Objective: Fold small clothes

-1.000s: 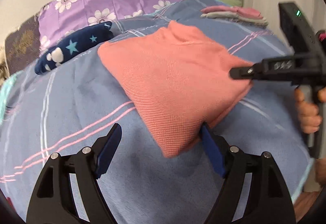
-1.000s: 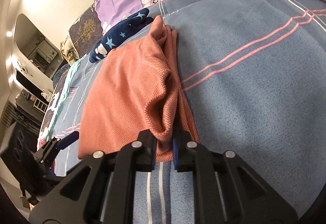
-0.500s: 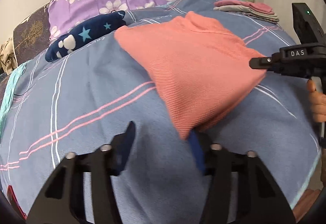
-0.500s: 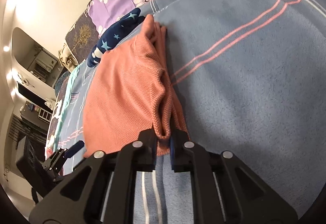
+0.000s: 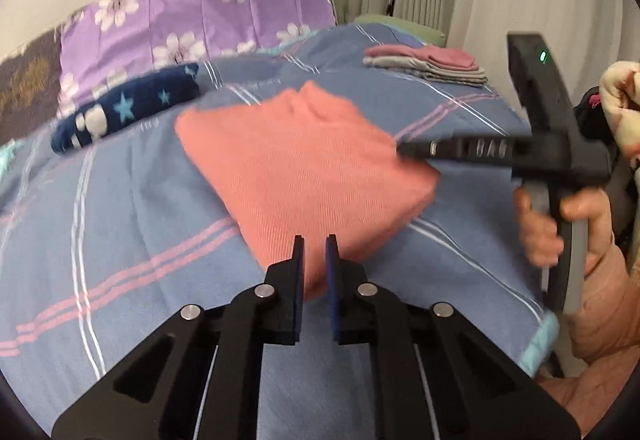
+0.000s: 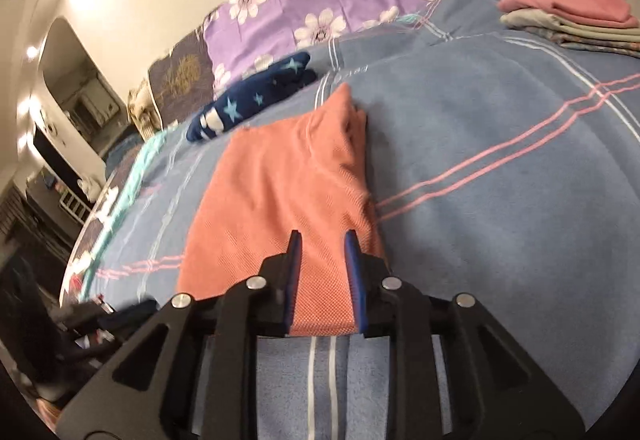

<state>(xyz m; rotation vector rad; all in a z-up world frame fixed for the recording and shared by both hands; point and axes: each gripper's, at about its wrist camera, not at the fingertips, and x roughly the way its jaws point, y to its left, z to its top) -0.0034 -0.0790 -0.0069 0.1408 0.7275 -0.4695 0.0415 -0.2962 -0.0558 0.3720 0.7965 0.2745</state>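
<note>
A folded salmon-pink knit garment (image 5: 304, 164) lies flat on the blue striped blanket (image 5: 120, 208); it also shows in the right wrist view (image 6: 276, 192). My left gripper (image 5: 315, 246) has its jaws close together with a narrow gap, at the garment's near corner, holding nothing. My right gripper (image 6: 323, 240) is partly open, its jaws straddling the garment's near edge without pinching it. From the left wrist view the right gripper (image 5: 404, 149) reaches the garment's right edge.
A navy star-print garment (image 5: 124, 112) lies behind the pink one. A stack of folded clothes (image 5: 428, 64) sits at the back right of the bed. A purple flowered pillow (image 5: 200, 16) is at the head. The bed edge is at the right.
My right gripper has let go of the pink garment's fold and opened; the garment now lies flat. My left gripper's jaws have closed from wide open to a narrow gap and lifted back.
</note>
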